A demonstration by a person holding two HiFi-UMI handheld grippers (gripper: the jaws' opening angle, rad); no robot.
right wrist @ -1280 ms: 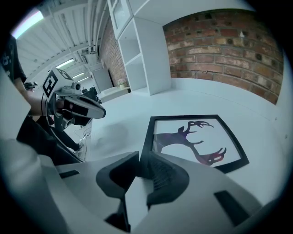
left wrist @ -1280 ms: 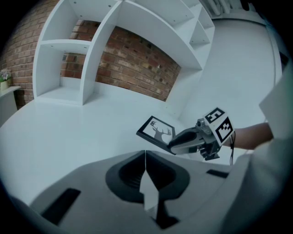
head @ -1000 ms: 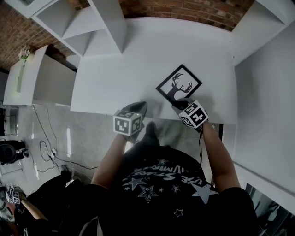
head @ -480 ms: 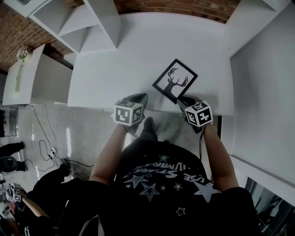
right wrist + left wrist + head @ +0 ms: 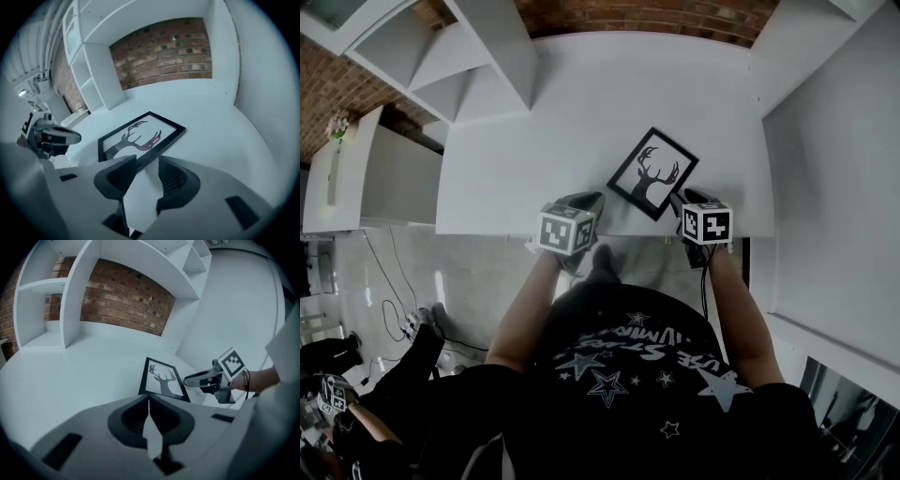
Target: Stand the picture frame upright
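Frame: black-rimmed rectangular picture frame (image 5: 652, 173), stag print, sitting on smooth white table (image 5: 534, 131).
Left gripper (image 5: 149, 401): ribbed grey jaws pressing together, empty.
Right gripper (image 5: 146, 164): jaws just been opening, nothing between.

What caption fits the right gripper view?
Right gripper, jaws just opening with nothing between them, facing the black-framed deer picture lying on the white table.

Wears a black short-sleeved T-shirt (image 5: 619, 394), white stars and lettering across its chest; dark band (image 5: 246, 379) round one wrist.
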